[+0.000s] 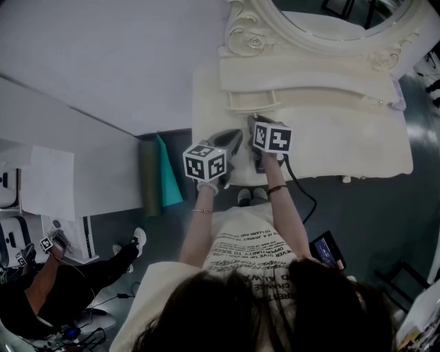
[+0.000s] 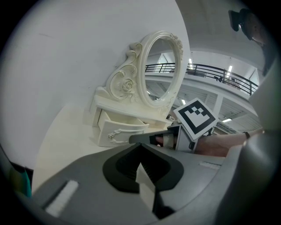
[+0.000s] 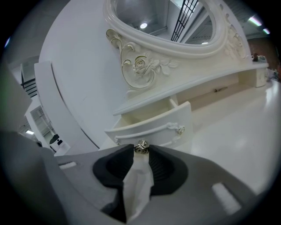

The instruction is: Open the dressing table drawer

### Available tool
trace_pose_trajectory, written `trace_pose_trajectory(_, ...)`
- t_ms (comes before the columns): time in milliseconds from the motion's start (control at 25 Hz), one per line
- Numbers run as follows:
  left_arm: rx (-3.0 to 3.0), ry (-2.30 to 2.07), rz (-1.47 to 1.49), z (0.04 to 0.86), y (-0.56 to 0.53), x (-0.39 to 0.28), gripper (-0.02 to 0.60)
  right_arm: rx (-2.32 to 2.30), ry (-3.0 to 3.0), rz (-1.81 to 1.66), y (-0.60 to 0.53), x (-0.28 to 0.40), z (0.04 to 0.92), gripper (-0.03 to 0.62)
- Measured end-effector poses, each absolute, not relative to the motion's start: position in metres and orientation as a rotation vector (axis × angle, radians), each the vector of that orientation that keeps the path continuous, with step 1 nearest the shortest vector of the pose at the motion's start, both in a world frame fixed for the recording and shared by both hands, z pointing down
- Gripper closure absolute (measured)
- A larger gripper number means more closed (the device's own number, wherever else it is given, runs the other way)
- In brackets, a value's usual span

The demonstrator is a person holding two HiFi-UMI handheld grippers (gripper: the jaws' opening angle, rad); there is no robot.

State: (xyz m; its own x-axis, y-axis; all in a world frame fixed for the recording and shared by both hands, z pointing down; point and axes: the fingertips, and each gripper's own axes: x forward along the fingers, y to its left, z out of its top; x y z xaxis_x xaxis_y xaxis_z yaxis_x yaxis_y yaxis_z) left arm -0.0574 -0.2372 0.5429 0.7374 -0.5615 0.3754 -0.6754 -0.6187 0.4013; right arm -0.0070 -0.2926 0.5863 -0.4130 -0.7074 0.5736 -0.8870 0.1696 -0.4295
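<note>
The cream dressing table (image 1: 344, 148) carries an oval mirror (image 1: 344, 17). Its small left drawer (image 3: 151, 125) stands pulled partway out, with the inside showing. In the right gripper view, my right gripper (image 3: 141, 151) is shut on the drawer's metal rose knob (image 3: 141, 146), which sits between the jaw tips. The left gripper view shows the same drawer (image 2: 120, 131) with the right gripper's marker cube (image 2: 195, 116) beside it. My left gripper (image 2: 139, 146) hangs just left of the right one over the tabletop, jaws together with nothing in them. In the head view both marker cubes (image 1: 205, 163) hide the jaws.
A long shallow drawer (image 3: 215, 90) runs along the table to the right. A green and a teal roll (image 1: 158, 172) stand on the floor left of the table. A seated person (image 1: 62, 275) is at lower left. A small screen (image 1: 326, 249) lies lower right.
</note>
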Motion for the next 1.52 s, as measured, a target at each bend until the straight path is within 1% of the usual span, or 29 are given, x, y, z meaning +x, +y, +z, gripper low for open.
trace_pose_trajectory(320,2.402,-0.938,0.262,0.542,-0.234,-0.055,0.584,1.531,-2.235,1.087,-0.284,-0.001,0.580,0.487)
trace_pose_trajectory(520,2.402,-0.939,0.238,0.538,-0.234,-0.051,0.584,1.441,-2.274,1.104,-0.275,0.000,0.577,0.487)
trace_pose_trajectory(880,2.464,-0.908,0.221,0.522,-0.219,-0.041,0.584,1.279,-2.450,0.884,-0.258,0.004,0.546,0.493)
trace_pose_trajectory(1040,2.498,-0.892,0.218,0.513,-0.216,-0.035,0.584,1.232,-2.525,0.841,-0.250,0.002,0.531,0.496)
trace_pose_trajectory(1520,2.588,-0.910,0.178,0.480,-0.212,-0.032,0.584,1.159,-2.709,0.720,-0.239,-0.009,0.485,0.567)
